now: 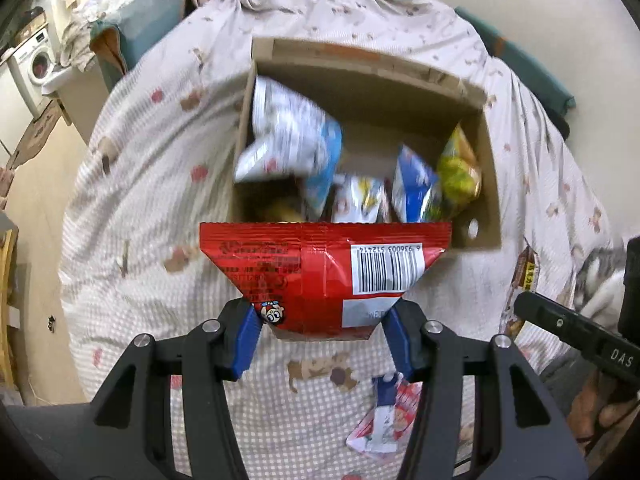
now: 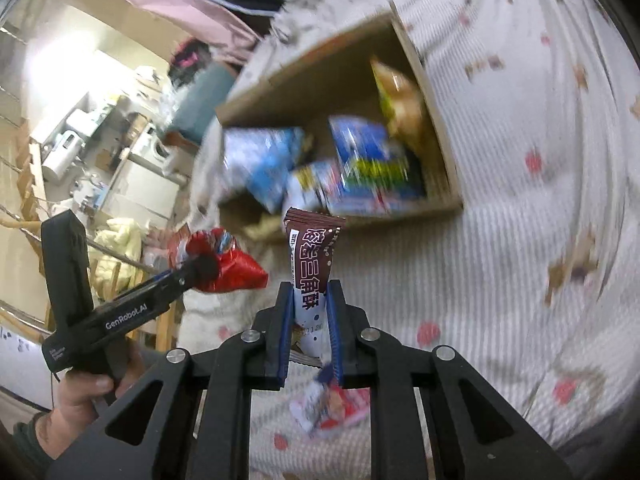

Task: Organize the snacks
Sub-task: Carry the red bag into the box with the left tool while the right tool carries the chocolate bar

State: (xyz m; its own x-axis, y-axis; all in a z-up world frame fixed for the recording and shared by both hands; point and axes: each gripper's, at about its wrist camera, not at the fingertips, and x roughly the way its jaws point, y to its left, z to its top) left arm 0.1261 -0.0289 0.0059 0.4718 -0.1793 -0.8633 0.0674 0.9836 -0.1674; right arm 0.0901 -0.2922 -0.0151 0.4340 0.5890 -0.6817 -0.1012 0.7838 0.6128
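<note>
A bed (image 1: pixel 168 208) carries everything here, covered by a pale checked sheet (image 2: pixel 520 264) printed with small brown animals and pink spots, rumpled into folds toward its far end. An open cardboard box (image 1: pixel 490 184) sits directly on the sheet with several snack bags standing inside it. On the sheet nearer the camera lies a small red, white and blue packet (image 1: pixel 386 420), and at the right edge of the left wrist view what seems to be another printed wrapper (image 1: pixel 524 280) lies beside the box, though it is only partly in view.
</note>
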